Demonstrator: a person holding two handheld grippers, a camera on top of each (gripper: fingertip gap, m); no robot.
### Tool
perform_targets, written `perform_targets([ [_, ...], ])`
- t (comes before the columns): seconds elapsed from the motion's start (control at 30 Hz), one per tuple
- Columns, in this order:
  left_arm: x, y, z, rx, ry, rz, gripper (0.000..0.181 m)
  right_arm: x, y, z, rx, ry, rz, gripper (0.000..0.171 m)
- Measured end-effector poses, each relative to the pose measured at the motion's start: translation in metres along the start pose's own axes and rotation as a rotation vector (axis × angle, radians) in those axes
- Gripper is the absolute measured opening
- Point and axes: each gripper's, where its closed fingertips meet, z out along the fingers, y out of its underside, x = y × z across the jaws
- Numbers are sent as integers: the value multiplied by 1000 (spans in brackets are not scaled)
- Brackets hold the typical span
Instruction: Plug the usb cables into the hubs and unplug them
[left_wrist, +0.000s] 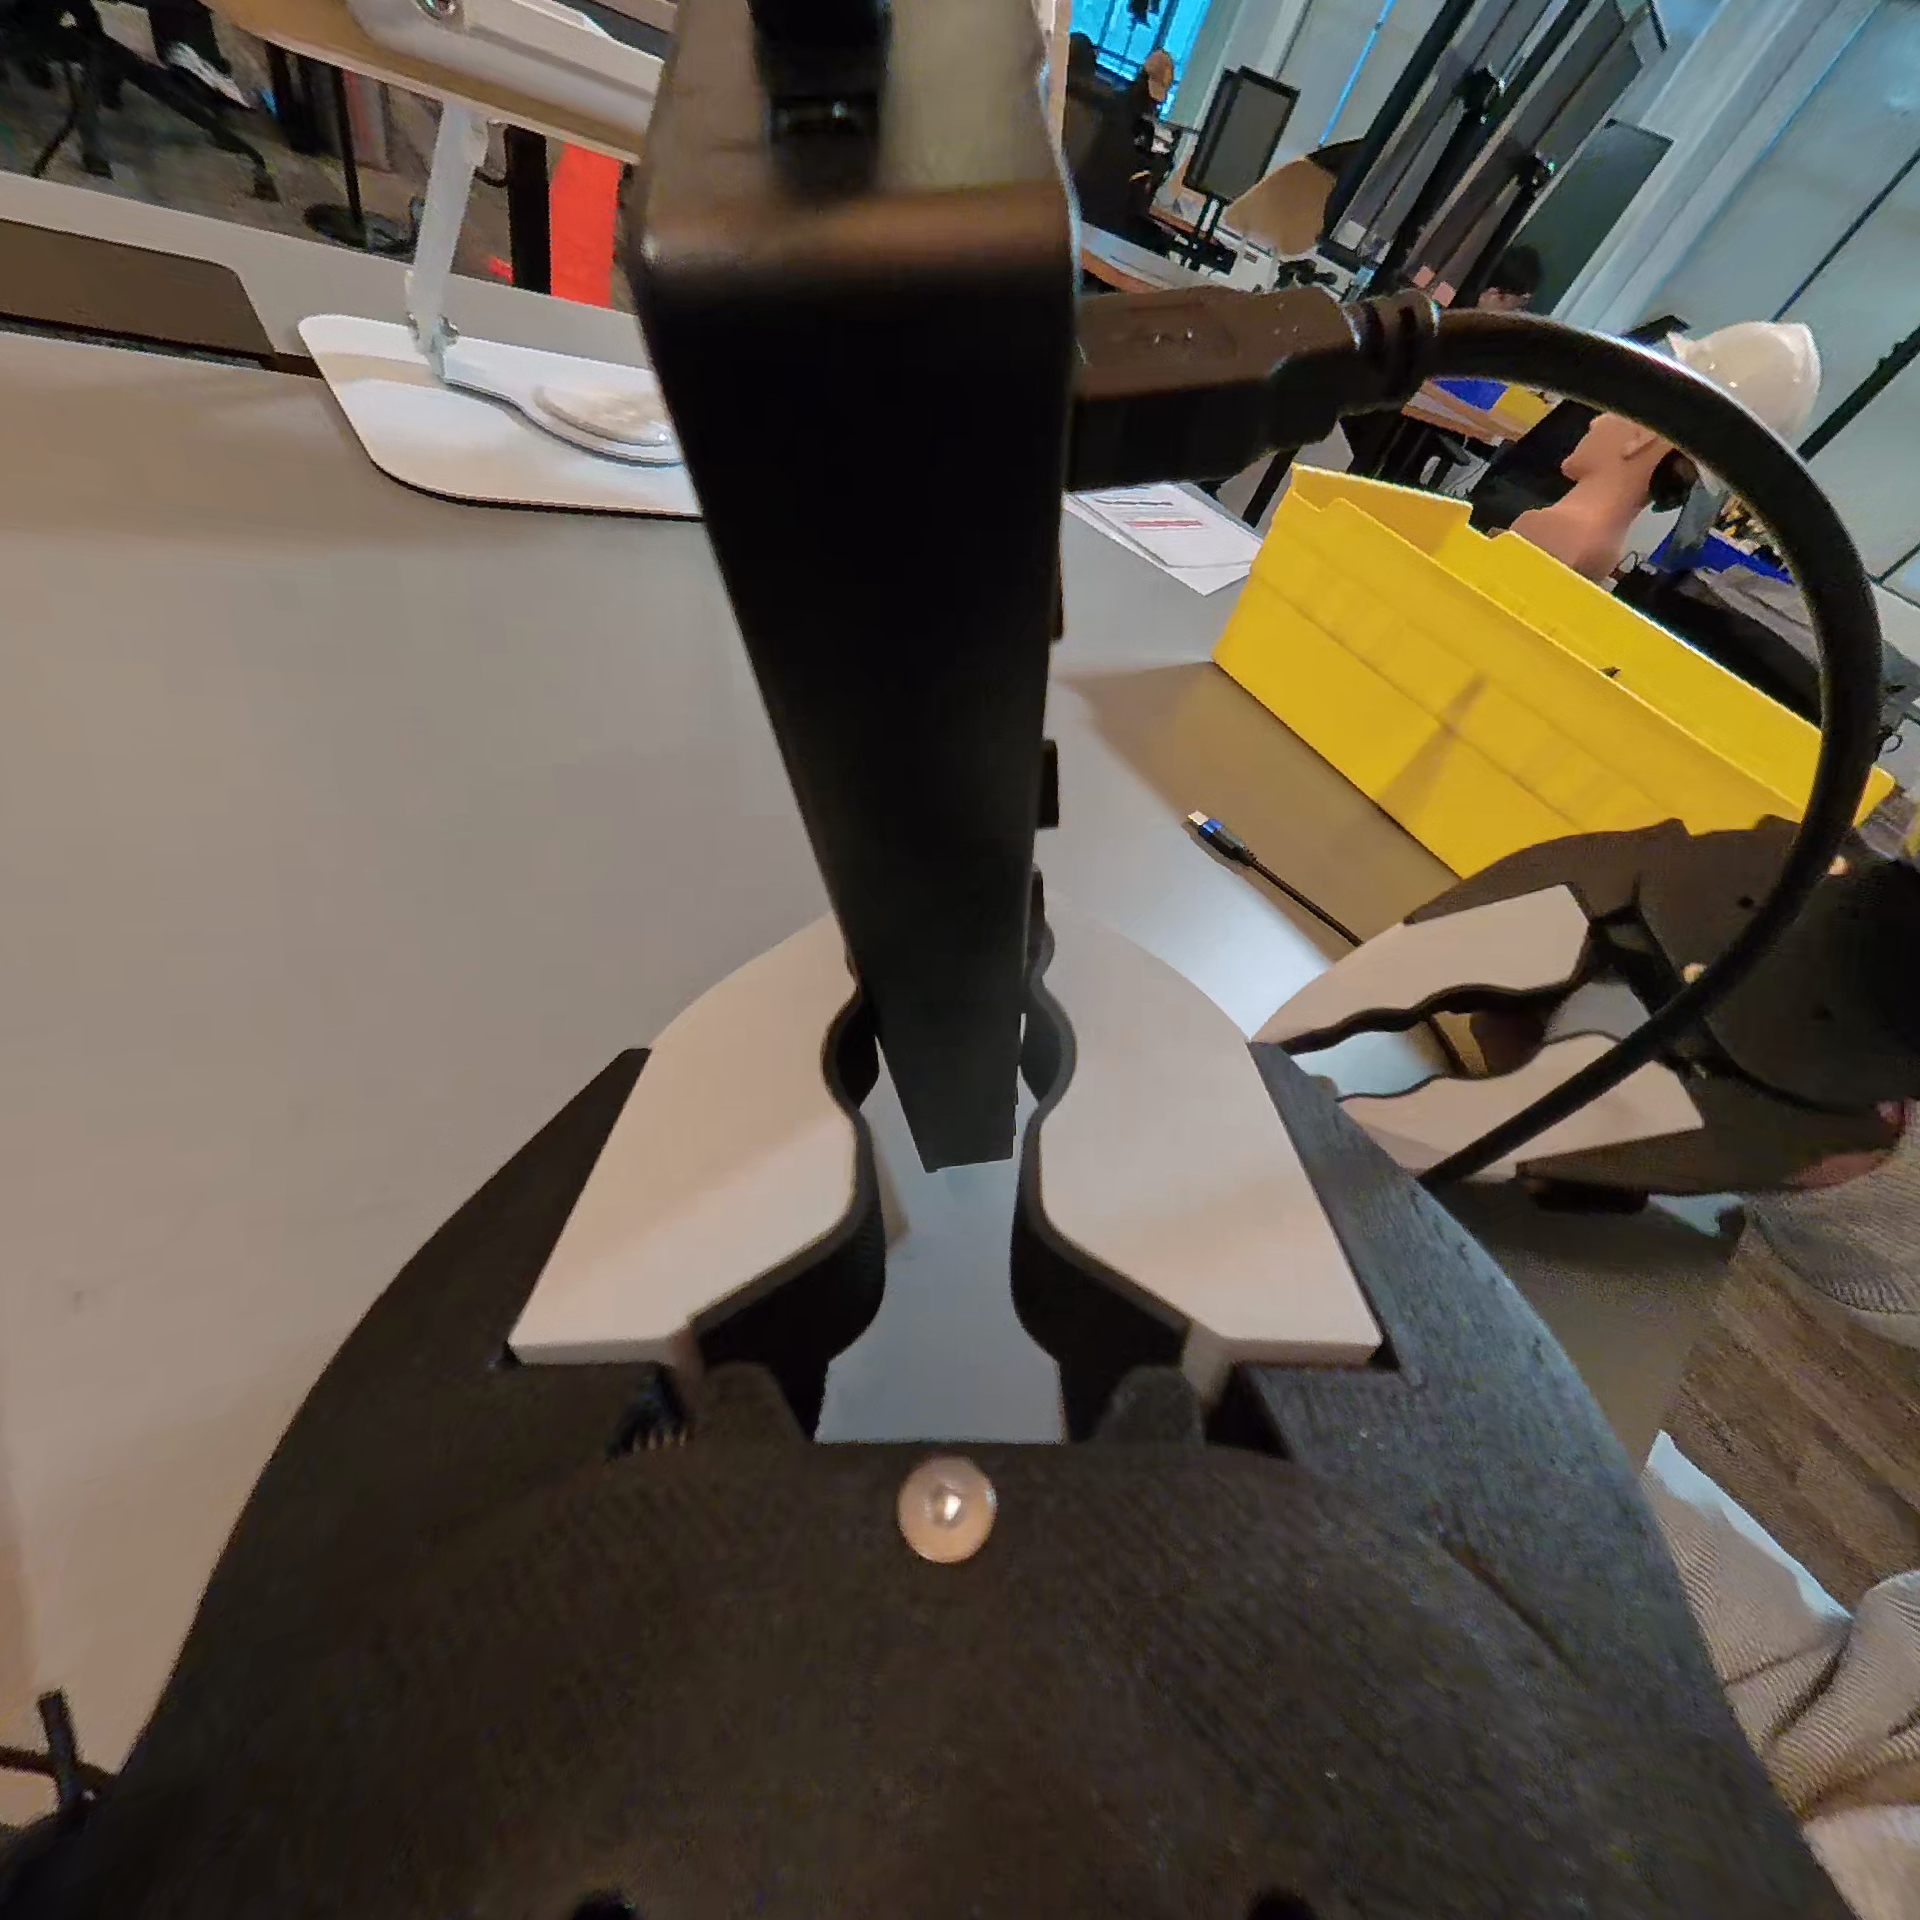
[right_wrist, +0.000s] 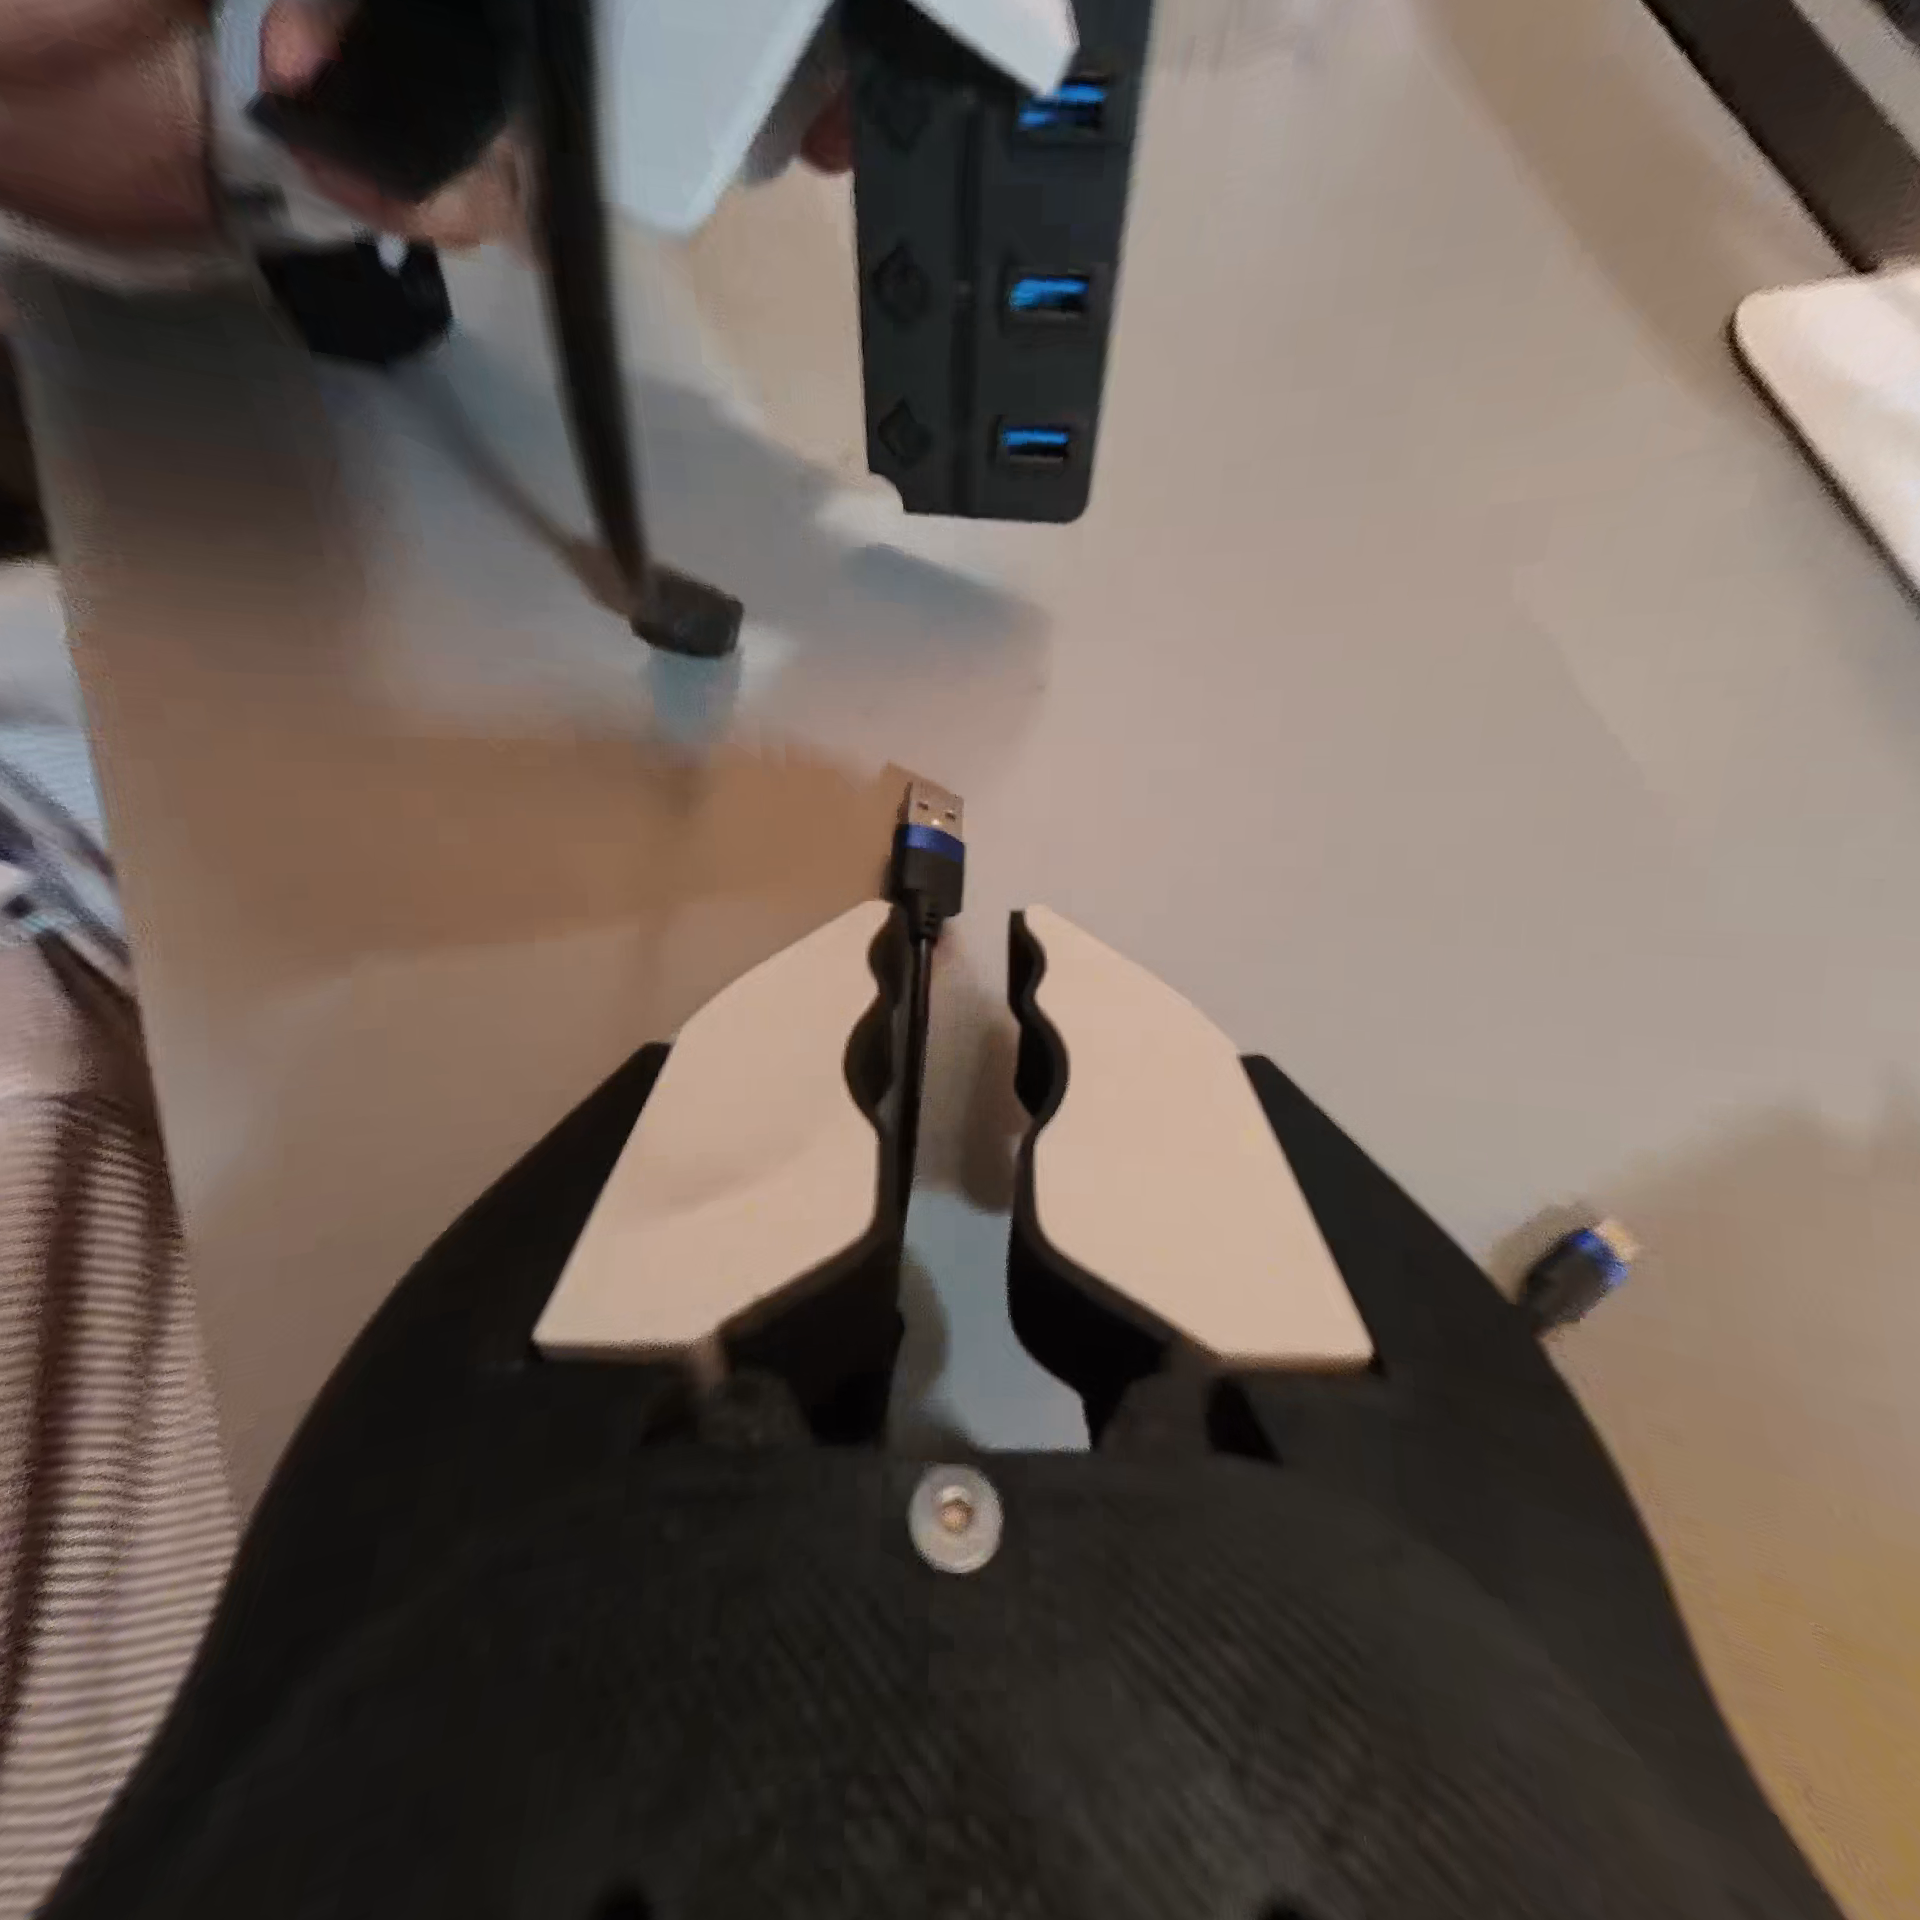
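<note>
My left gripper (left_wrist: 945, 956) is shut on a black USB hub (left_wrist: 873, 582) and holds it upright above the grey table (left_wrist: 312, 831). A thick black cable (left_wrist: 1195, 384) is plugged into the hub's right side and loops down to the right. In the right wrist view the hub (right_wrist: 977, 291) hangs at the top and shows three blue ports. My right gripper (right_wrist: 945, 920) is open, low over the table. A blue-collared USB plug (right_wrist: 930, 842) lies just beyond its fingertips, and its thin cable runs back between the fingers, against the left one. This plug also shows in the left wrist view (left_wrist: 1221, 836).
A second blue-collared plug (right_wrist: 1574, 1262) lies to the right of my right gripper. The thick cable's black end (right_wrist: 686, 613) is down by the table at the left. A yellow bin (left_wrist: 1507, 675) stands at the table's right edge. A white stand base (left_wrist: 488, 436) sits at the back.
</note>
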Motion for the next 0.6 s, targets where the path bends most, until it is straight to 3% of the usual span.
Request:
perform_targets([
  [0.3,4,2,2,-9,29,5,24,-4,3,-2,-13,-131,208,20],
  [0.6,8,3,3,-19,43,14,24,-5,1,1,-22,-128,321,18],
])
